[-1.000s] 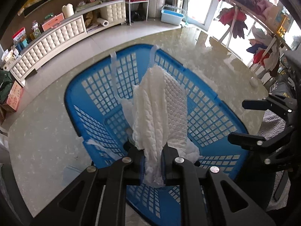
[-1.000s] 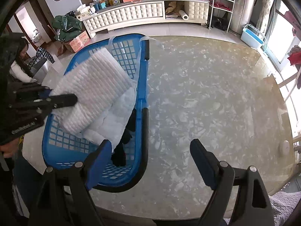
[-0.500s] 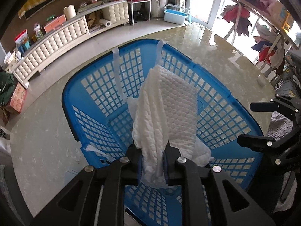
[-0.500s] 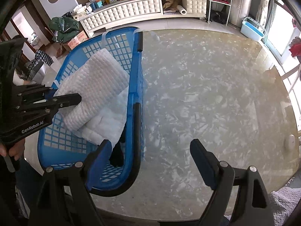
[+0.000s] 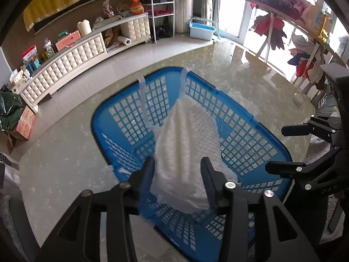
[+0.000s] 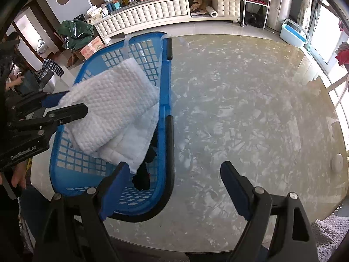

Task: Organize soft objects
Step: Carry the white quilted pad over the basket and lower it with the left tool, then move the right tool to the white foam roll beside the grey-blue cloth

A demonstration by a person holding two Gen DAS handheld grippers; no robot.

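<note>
A white quilted cloth (image 5: 187, 152) lies in the blue lattice basket (image 5: 122, 118) on the marble table. My left gripper (image 5: 177, 166) is open, its jaws spread on either side of the cloth's near end; whether the pads touch it I cannot tell. In the right wrist view the cloth (image 6: 109, 104) rests over a second white padded cloth (image 6: 128, 146) and a black item (image 6: 144, 174) inside the basket (image 6: 165, 91), with the left gripper (image 6: 65, 107) at its left end. My right gripper (image 6: 172, 183) is open and empty, at the basket's near right corner.
The round marble table (image 6: 240, 109) extends right of the basket. A small white disc (image 6: 339, 164) sits near its right edge. A grey textured cloth (image 6: 331, 235) shows at the bottom right. A white sideboard (image 6: 152, 11) and a clothes rack (image 5: 283, 21) stand beyond.
My left gripper has opened and let go of the white cloth, which now lies lower in the basket. The right gripper has stayed open and hardly moved.
</note>
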